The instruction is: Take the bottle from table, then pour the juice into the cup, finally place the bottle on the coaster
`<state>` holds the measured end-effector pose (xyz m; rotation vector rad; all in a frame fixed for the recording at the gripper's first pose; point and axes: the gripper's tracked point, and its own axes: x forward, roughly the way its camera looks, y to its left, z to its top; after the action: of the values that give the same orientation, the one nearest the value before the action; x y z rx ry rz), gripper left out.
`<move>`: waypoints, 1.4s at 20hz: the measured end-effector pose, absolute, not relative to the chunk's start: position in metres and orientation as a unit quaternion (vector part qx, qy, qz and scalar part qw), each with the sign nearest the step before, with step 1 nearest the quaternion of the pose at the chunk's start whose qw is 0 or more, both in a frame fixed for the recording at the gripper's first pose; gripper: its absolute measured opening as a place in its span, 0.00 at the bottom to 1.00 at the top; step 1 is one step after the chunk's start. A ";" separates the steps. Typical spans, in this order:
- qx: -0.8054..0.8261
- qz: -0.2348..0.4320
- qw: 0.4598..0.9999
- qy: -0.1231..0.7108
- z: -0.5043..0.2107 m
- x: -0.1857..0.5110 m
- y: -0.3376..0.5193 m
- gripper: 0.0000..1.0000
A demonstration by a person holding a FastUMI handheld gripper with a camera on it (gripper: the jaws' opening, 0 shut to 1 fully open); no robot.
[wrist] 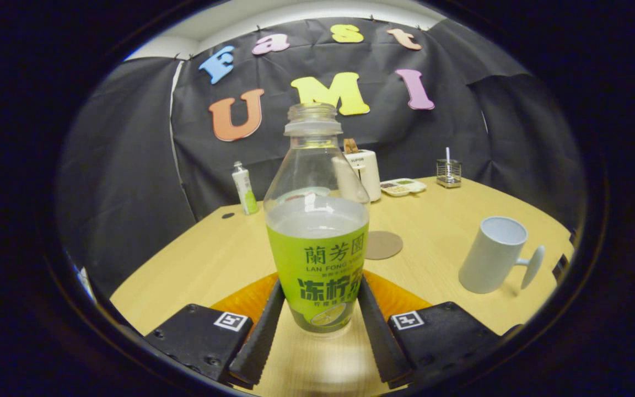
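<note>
Even overhead light falls on the wooden table [196, 264], the cup [493, 255] casting a soft shadow; glare touches the bottle [317, 220], and fisheye distortion bends and darkens the edges

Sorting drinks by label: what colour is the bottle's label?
Bright green with dark lettering, seen in the gripper view on the bottle between the gripper fingers.

A: Where's the bottle [317, 220]?

B: Upright near the table's [196, 264] front edge, uncapped, clear plastic with a green label, about half full of pale juice.

A: The cup [493, 255]?

B: White, handle turned right, upright by the right edge, looks empty.

A: And the coaster [383, 245]?

B: Round, brown, flat mid-table, just behind the bottle, well apart from the cup.
</note>
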<state>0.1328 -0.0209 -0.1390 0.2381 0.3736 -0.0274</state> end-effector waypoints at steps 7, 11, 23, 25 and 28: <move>0.271 0.038 0.947 0.166 -0.112 0.136 -0.007 0.79; 0.369 0.054 0.915 0.151 -0.096 0.143 -0.015 0.79; 0.589 0.058 0.796 0.129 -0.084 0.158 -0.036 0.79; 0.609 0.060 0.779 0.135 -0.085 0.161 -0.035 0.78; 0.639 0.057 0.756 0.130 -0.079 0.163 -0.045 0.79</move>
<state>0.1627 -0.0453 -0.0785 1.3940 0.2841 0.1238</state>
